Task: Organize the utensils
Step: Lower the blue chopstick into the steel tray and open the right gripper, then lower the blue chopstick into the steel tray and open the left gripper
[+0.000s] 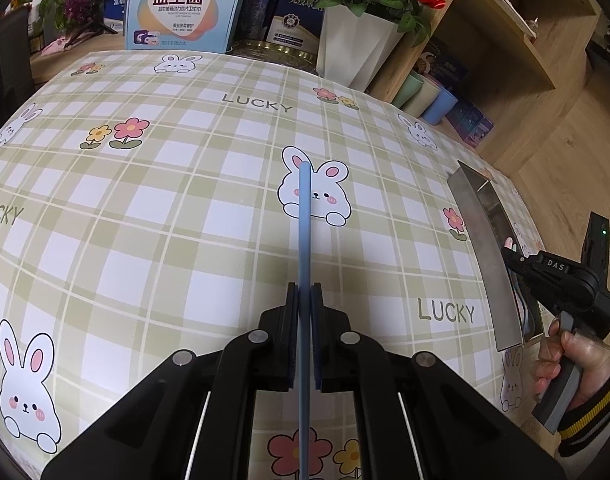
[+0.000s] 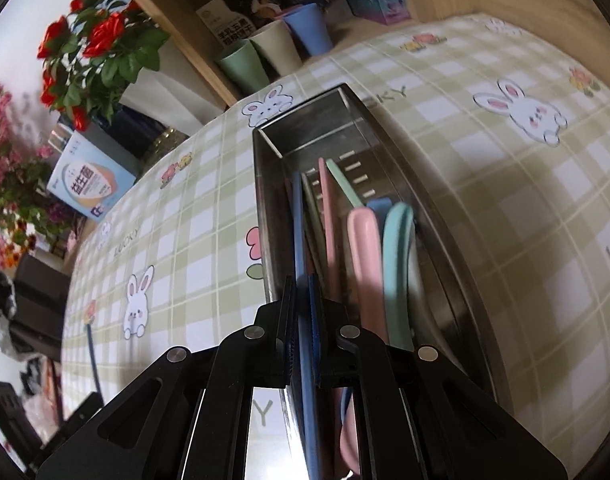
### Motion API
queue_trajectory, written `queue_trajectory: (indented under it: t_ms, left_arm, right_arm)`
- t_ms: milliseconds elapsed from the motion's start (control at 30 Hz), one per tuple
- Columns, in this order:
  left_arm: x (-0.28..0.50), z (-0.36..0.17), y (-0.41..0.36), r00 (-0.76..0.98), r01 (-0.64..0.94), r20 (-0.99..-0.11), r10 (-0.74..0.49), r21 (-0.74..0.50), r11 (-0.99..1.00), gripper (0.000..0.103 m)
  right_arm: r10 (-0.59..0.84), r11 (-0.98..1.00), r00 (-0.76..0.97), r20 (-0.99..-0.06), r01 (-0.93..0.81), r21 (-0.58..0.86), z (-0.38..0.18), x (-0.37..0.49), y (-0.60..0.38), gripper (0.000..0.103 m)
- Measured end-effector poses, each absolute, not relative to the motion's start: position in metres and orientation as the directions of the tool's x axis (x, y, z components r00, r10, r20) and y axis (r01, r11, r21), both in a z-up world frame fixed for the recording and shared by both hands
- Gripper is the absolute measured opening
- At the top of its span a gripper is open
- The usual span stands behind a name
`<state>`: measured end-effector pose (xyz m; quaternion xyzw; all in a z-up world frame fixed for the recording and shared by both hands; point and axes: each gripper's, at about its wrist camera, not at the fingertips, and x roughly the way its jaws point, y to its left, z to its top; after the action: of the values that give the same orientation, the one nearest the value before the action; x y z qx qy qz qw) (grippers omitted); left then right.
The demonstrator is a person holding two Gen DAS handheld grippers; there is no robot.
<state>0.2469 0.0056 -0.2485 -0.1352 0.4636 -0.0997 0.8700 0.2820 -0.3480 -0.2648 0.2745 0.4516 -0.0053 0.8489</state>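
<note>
Jaws both clamped on blue utensils: right gripper (image 2: 303, 316) over steel tray (image 2: 445, 248) on table (image 1: 145, 208), its blue handle (image 2: 299, 232) among pastel utensils (image 2: 365, 264); left gripper (image 1: 305, 304) waiting, blue stick (image 1: 305, 216). Lower parallel to tray, release low.

right gripper (image 2: 303, 332) clamped on blue utensil (image 2: 299, 240) over steel tray (image 2: 265, 208) with pink spoon (image 2: 365, 264), teal spoon (image 2: 397, 256)

Brushed shiny metal tray (image 2: 273, 208), matt pastel plastic utensils (image 2: 363, 264), glossy wipe-clean tablecloth (image 1: 165, 208), wood-grain shelf (image 1: 501, 40), matt blk grippers.
</note>
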Motion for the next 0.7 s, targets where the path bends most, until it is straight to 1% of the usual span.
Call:
queue_trajectory:
  t_ms: [200, 367, 433, 500, 533, 567, 700]
  left_arm:
    - [0.247, -0.246, 0.003, 0.541, 0.049, -0.782, -0.310, -0.339, 0.939, 0.006]
    - [0.251, -0.237, -0.006, 0.520, 0.063, -0.782, -0.343, -0.365, 0.929, 0.006]
    - [0.253, -0.233, -0.013, 0.508, 0.075, -0.781, -0.365, -0.382, 0.921, 0.006]
    - [0.256, -0.228, -0.021, 0.496, 0.086, -0.780, -0.381, -0.392, 0.916, 0.006]
    - [0.257, -0.226, -0.026, 0.490, 0.091, -0.781, -0.388, -0.397, 0.913, 0.006]
    - [0.259, -0.224, -0.030, 0.485, 0.095, -0.781, -0.394, -0.400, 0.911, 0.006]
    - [0.265, -0.215, -0.052, 0.471, 0.126, -0.782, -0.408, -0.398, 0.909, 0.006]
  right_arm:
    - [0.238, 0.843, 0.614, -0.753, 0.255, 0.474, -0.255, 0.271, -0.354, 0.008]
    - [0.147, 0.885, 0.627, -0.765, 0.262, 0.385, -0.236, 0.264, -0.360, 0.008]
    - [0.135, 0.895, 0.629, -0.765, 0.253, 0.366, -0.231, 0.263, -0.363, 0.008]
    - [0.117, 0.911, 0.630, -0.767, 0.240, 0.336, -0.227, 0.261, -0.364, 0.017]
    - [0.106, 0.920, 0.633, -0.767, 0.230, 0.317, -0.224, 0.258, -0.363, 0.039]
    - [0.100, 0.927, 0.646, -0.757, 0.215, 0.306, -0.221, 0.255, -0.363, 0.055]
    - [0.100, 0.941, 0.664, -0.741, 0.179, 0.286, -0.217, 0.248, -0.365, 0.055]
